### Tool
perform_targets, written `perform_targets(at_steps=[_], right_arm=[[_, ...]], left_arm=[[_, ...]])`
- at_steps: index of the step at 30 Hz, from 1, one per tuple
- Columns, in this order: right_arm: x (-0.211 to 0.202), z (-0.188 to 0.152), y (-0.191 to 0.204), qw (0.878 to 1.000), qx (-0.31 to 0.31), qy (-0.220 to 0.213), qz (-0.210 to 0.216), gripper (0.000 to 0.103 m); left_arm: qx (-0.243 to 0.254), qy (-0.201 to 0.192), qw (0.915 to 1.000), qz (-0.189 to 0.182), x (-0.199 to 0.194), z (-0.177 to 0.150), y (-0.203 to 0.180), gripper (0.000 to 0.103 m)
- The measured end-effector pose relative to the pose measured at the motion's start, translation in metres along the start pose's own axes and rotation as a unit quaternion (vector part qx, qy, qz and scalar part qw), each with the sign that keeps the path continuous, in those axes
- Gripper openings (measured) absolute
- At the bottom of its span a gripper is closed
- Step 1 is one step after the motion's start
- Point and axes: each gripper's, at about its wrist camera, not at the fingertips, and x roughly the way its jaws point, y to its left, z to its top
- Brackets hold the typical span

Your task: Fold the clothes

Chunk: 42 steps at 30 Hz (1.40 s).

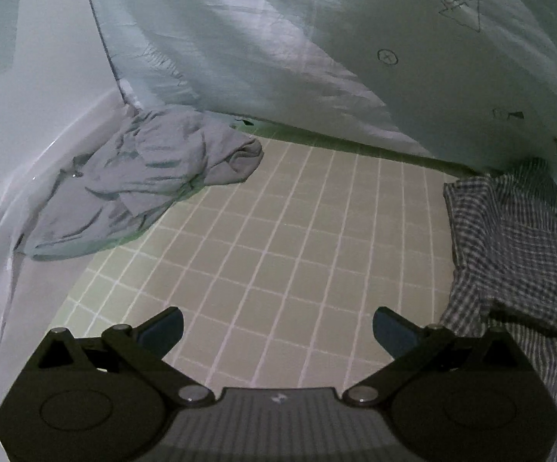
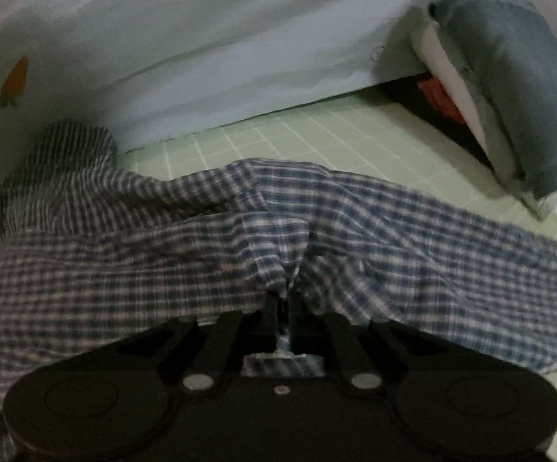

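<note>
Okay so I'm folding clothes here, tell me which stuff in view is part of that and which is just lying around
Part of the job:
- checked shirt, pinched in the shut right tool
- left tool, open over the grid mat
- grey garment, crumpled on the mat's far left

Just lying about:
- printed sheet hanging behind
- denim roll, far right
- red item beneath it

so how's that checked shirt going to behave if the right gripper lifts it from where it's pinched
Probably floppy: the checked shirt already bunches into folds at the right gripper, whose jaws are shut on it. Most of it lies spread over the gridded mat, so it would likely drape and drag. It looks thin, so probably light.
</note>
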Motion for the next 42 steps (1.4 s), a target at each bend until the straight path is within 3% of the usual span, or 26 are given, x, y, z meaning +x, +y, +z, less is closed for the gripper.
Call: perform_targets(at_steps=[1, 3, 5, 7, 9, 13, 21, 24, 28, 35, 40, 42], right_arm=[[0.002, 0.002, -0.001, 1.0, 0.004, 0.003, 0.0, 0.015], [0.001, 0.003, -0.001, 1.0, -0.009, 0.001, -0.017, 0.035], [-0.001, 0.004, -0.001, 0.999, -0.023, -0.003, -0.022, 0.037], [-0.011, 0.003, -0.004, 1.0, -0.012, -0.007, -0.019, 0.045], [-0.027, 0.0, -0.005, 0.999, -0.003, -0.021, -0.027, 0.079], [-0.066, -0.022, 0.01, 0.999, -0.008, -0.047, -0.014, 0.102], [-0.175, -0.109, 0.084, 0.999, 0.013, -0.051, 0.01, 0.103], [-0.207, -0.149, 0.126, 0.999, -0.014, -0.04, 0.027, 0.103], [-0.237, -0.194, 0.181, 0.998, -0.033, -0.026, 0.043, 0.103], [-0.256, -0.249, 0.277, 0.994, -0.102, 0.0, 0.035, 0.102], [-0.256, -0.27, 0.305, 0.993, -0.107, 0.013, 0.057, 0.086], [-0.255, -0.275, 0.311, 0.992, -0.11, 0.018, 0.061, 0.072]], left_arm=[[-0.001, 0.001, 1.0, 0.0, -0.002, -0.002, 0.0, 0.103], [0.0, 0.002, 1.0, -0.002, -0.006, -0.007, 0.0, 0.103], [0.01, -0.001, 0.9999, -0.006, -0.011, -0.012, 0.002, 0.103], [0.021, -0.003, 0.9997, -0.01, -0.016, -0.017, 0.004, 0.103], [0.026, -0.004, 0.9995, -0.018, -0.017, -0.022, 0.01, 0.103], [0.004, 0.002, 0.9986, -0.052, -0.014, -0.029, 0.033, 0.103], [0.049, -0.009, 0.9928, -0.109, -0.005, -0.039, 0.085, 0.103], [0.068, -0.014, 0.9887, -0.133, -0.003, -0.044, 0.108, 0.103], [0.086, -0.002, 0.9831, -0.162, 0.005, -0.044, 0.137, 0.103], [0.11, 0.009, 0.9745, -0.195, 0.009, -0.05, 0.178, 0.103], [0.137, 0.014, 0.9691, -0.205, 0.011, -0.056, 0.198, 0.103], [0.139, 0.015, 0.9694, -0.202, 0.012, -0.058, 0.204, 0.103]])
